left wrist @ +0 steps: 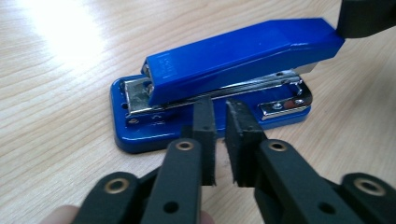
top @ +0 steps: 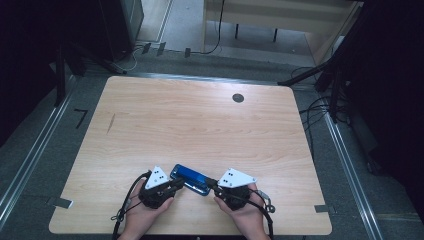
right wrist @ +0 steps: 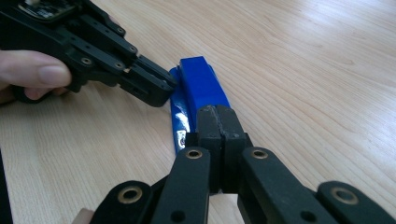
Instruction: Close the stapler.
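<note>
Blue stapler (top: 189,179) lying flat near the lower centre of the high view, on the wooden bench (top: 200,125). My left claw (left wrist: 221,112), jaws slightly parted and grasping nothing, meets the stapler's long side. My right claw (right wrist: 218,122), clenched with jaws together, presses against its end.

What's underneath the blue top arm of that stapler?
Under the stapler's blue top arm runs a silver metal magazine rail, above the blue base. Whether staples sit inside is hidden by the arm. The left tongs point at its side, jaws slightly parted.
</note>
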`<state>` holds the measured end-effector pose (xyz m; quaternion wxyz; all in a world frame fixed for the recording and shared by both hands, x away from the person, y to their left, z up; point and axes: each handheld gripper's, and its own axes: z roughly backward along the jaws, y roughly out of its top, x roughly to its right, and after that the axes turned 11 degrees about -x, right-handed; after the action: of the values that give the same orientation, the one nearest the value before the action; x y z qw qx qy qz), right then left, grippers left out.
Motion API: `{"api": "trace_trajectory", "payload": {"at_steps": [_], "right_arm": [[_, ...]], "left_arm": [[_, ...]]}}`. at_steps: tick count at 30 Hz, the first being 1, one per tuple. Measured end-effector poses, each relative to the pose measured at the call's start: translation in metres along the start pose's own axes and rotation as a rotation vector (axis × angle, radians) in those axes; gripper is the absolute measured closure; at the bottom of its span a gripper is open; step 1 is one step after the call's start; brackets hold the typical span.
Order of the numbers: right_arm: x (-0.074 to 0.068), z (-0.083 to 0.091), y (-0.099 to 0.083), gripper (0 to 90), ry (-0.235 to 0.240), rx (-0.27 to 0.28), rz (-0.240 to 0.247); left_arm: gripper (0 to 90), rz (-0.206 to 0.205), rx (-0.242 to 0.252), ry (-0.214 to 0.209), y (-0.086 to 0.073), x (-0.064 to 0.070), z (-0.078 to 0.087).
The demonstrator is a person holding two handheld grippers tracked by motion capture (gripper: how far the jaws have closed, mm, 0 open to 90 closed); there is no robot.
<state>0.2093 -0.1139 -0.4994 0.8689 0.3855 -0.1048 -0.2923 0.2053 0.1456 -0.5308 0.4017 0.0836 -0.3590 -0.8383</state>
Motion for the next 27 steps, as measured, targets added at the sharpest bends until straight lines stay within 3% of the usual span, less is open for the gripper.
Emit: {"api": "trace_trajectory", "payload": {"at_steps": [5,10,17,23,27], "right_arm": [[-0.002,0.002,-0.005,90.0,0.015,0.008,-0.018],[-0.009,-0.002,-0.008,90.0,0.023,-0.013,-0.008],[-0.013,-0.01,-0.015,90.0,0.022,-0.039,-0.013],[-0.015,-0.016,-0.018,90.0,-0.006,-0.055,-0.002],[-0.015,-0.021,-0.02,90.0,-0.032,-0.056,0.001]], "left_arm": [[66.6,0.012,0.023,0.023,-0.007,-0.006,0.008],[51.2,0.015,0.039,0.113,-0.012,-0.015,0.016],[37.7,0.093,0.051,0.206,-0.019,-0.035,0.029],[22.7,0.181,0.051,0.315,-0.023,-0.05,0.041],[18.9,0.239,0.071,0.324,-0.025,-0.059,0.048]]}}
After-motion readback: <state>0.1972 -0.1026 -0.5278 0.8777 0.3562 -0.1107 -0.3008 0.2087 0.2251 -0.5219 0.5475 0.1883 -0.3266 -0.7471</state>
